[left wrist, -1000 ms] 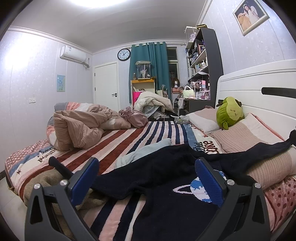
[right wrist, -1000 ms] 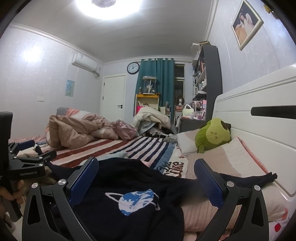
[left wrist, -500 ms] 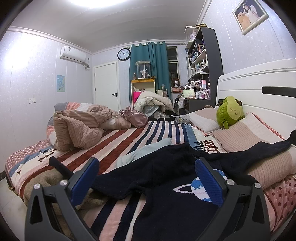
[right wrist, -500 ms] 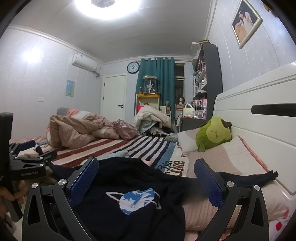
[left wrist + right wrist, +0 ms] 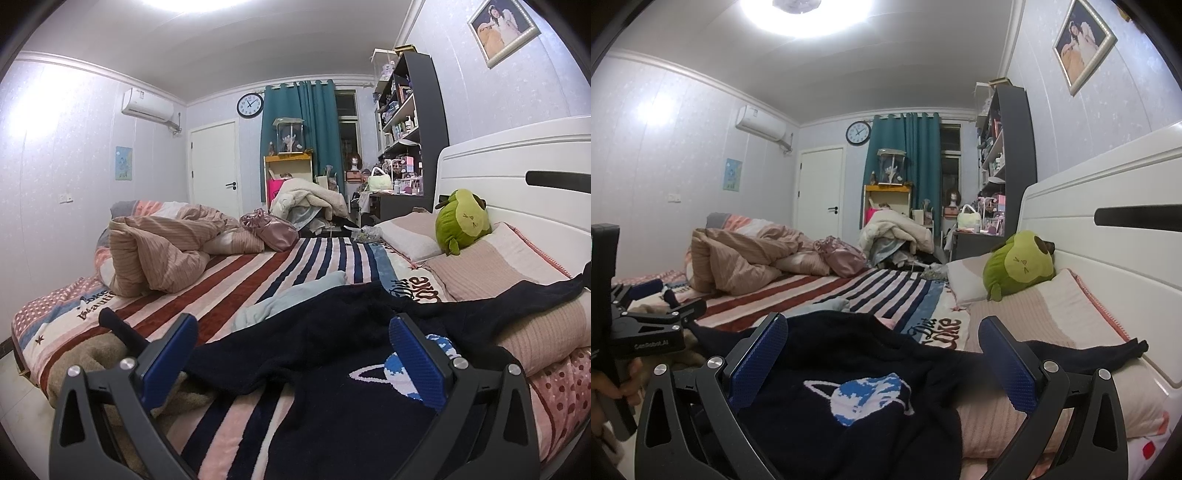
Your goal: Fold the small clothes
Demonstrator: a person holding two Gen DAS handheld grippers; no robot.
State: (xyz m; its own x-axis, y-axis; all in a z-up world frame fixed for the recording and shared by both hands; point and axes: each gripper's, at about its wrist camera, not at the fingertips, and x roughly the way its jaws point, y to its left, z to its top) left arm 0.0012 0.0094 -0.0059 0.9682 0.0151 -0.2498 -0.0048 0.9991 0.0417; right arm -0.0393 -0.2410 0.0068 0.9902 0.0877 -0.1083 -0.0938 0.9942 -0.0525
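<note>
A dark navy sweater with a blue planet print lies spread on the striped bed. One sleeve runs right over a pink pillow. It also shows in the right wrist view. A light blue garment lies behind it. My left gripper is open and empty just above the sweater's near edge. My right gripper is open and empty above the sweater's print. The left gripper also shows in the right wrist view, at the left edge.
A crumpled pink duvet lies at the far left of the bed. A green plush toy sits on the pillows by the white headboard. A brown towel lies at the near left edge.
</note>
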